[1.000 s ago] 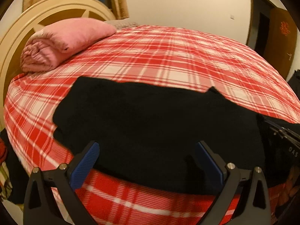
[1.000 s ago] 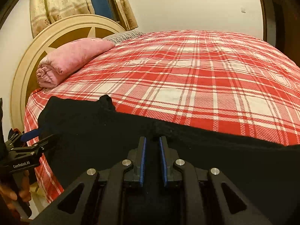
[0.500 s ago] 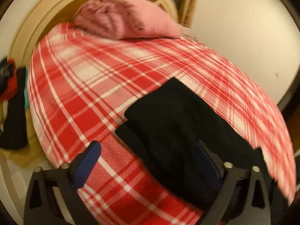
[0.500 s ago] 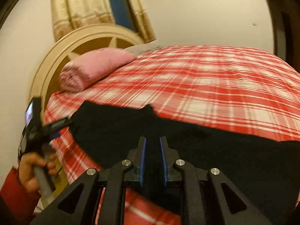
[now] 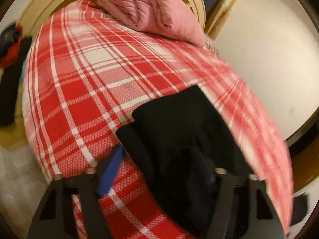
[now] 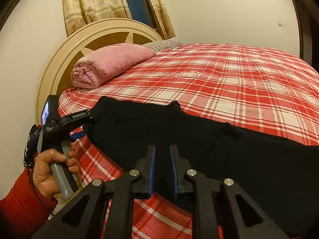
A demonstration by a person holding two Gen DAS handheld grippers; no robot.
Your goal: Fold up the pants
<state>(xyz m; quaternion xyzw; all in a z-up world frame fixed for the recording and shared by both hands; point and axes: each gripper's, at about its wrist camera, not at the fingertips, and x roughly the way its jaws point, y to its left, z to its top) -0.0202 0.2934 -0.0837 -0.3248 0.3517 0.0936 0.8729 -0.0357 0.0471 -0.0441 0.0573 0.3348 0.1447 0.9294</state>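
My left hand-held gripper (image 5: 159,169), jaws closing around the black knit pants' (image 5: 179,123) 9 o'clock corner, should bite deep; my right hand-held gripper (image 6: 162,167) clamps the near hem (both layers, hopefully).

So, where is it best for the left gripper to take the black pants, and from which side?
Probably at the end edge of the black pants, where two layers lie stepped on the plaid bedspread. Come from the bed's side edge, low, so one finger slides under. The left gripper already straddles that edge, its jaws closing.
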